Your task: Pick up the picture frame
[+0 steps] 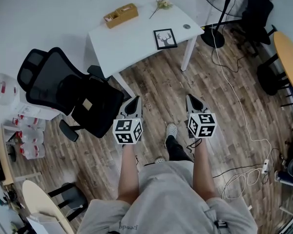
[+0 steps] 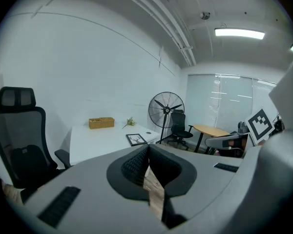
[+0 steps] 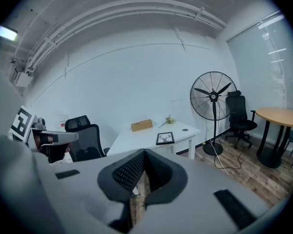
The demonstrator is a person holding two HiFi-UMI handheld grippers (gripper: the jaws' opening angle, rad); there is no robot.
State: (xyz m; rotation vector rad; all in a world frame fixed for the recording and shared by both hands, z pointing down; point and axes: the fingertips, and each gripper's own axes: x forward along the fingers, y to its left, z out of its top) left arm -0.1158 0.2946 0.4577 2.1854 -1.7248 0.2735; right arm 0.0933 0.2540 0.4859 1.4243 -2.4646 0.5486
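The picture frame, black-edged with a deer-head print, lies flat near the right front corner of the white table. The left gripper view shows the frame far ahead, and the right gripper view shows the frame past the jaws. My left gripper and right gripper hang side by side over the wooden floor, well short of the table and pointing toward it. Both are shut with nothing between the jaws.
A wooden box and a dried flower sprig lie at the table's far side. A black office chair stands left of my path. A standing fan, a white cable and a round wooden table are to the right.
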